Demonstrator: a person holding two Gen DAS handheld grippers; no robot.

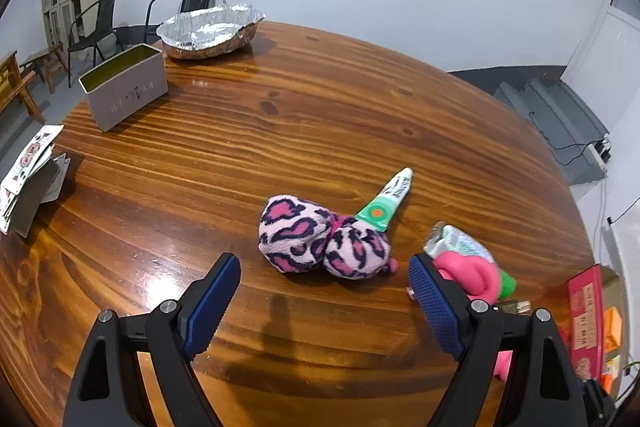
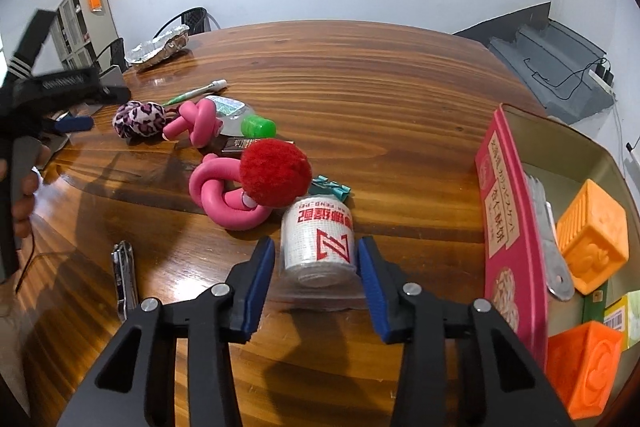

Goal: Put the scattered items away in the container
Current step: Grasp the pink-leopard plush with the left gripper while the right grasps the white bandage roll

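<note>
With 2 orange embossed cubes (image 2: pixel 592 235) already in the red-walled tin container (image 2: pixel 508 227), the right tool (image 2: pixel 318 259) is shown half-open, straddling a white wrapped bandage roll (image 2: pixel 318 247), the left tool (image 1: pixel 324 291) wide open and empty.

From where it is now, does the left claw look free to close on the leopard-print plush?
Probably yes. The left claw stands wide open just short of the leopard-print plush, with only bare table between. The green tube leans on the plush's far side and may get nudged.
</note>
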